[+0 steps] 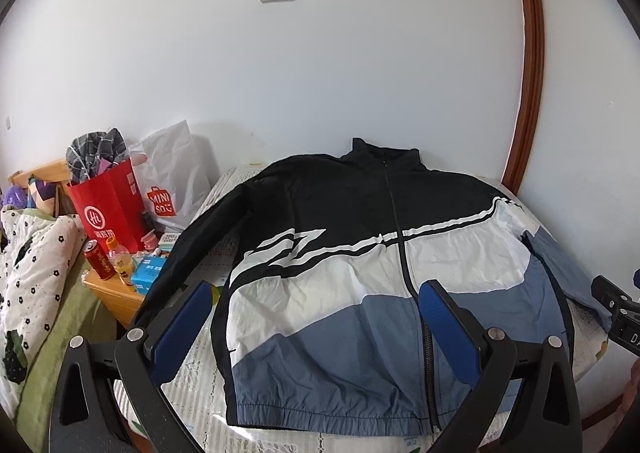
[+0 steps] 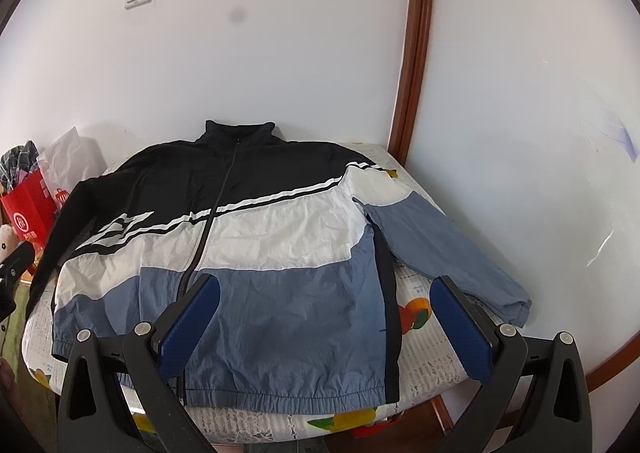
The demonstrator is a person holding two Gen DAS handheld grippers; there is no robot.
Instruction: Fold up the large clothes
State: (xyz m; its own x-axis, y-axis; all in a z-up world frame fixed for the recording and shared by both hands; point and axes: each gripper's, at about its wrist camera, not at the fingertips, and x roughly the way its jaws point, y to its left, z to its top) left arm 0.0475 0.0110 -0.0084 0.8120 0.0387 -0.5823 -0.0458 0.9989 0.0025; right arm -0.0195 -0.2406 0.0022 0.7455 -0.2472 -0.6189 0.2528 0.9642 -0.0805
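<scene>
Zip-up windbreaker jacket (image 1: pixel 352 273) spread flat, front up, on patterned table cover (image 2: pixel 432 369), beyond both grippers; left gripper (image 1: pixel 316 329) and right gripper (image 2: pixel 326 325) held wide open above hem, nothing gripped

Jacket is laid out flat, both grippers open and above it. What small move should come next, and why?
Probably lower the right hand-held gripper toward the blue sleeve and pinch its cuff, ready to fold it across the body. The jacket lies flat, zipped, front up, sleeves spread out; both the right and the left hand-held gripper are open and hold nothing, and that sleeve lies nearest the right one.
</scene>
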